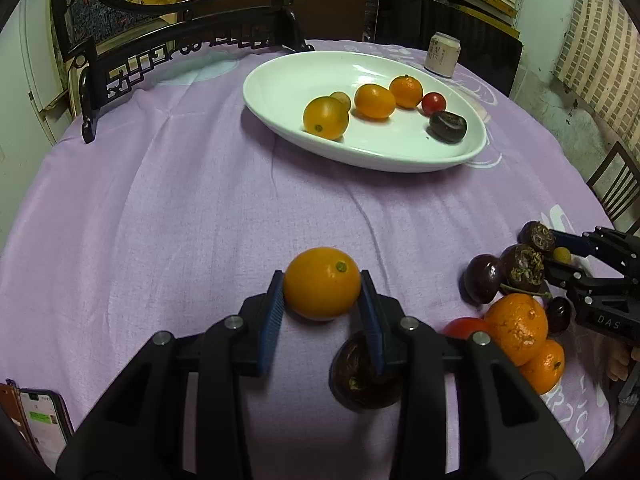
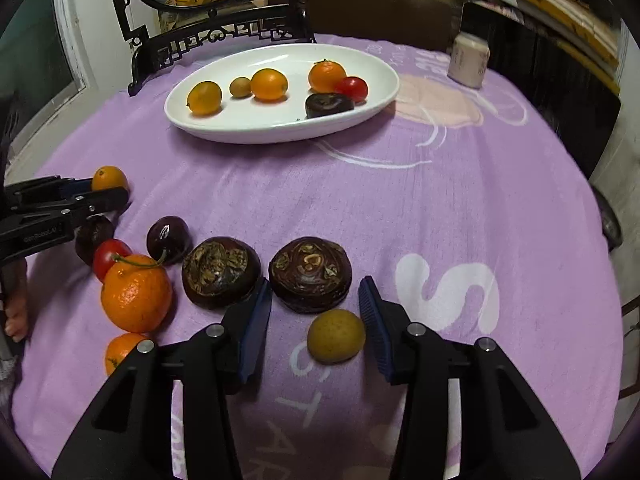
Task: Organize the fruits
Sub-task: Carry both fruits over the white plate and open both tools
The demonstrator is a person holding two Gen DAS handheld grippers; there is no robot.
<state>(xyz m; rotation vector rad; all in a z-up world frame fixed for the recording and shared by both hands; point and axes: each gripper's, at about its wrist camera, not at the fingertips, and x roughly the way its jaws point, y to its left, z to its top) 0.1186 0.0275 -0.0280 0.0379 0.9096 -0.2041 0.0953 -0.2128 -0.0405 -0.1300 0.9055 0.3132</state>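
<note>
Fruits lie scattered on the purple printed tablecloth (image 2: 460,208), and a smooth round orange kumquat (image 1: 322,282) is pinched at its widest sides between the blue ribbed pads of the left gripper (image 1: 322,300); it is judged light, firm yet bruisable, and slippery. A small yellow-green round fruit (image 2: 336,335) sits between the spread jaws of the right gripper (image 2: 316,320), untouched. More fruit is held in the white oval dish (image 1: 280,120) beyond; "DAS" is read on the right gripper's body.
</note>
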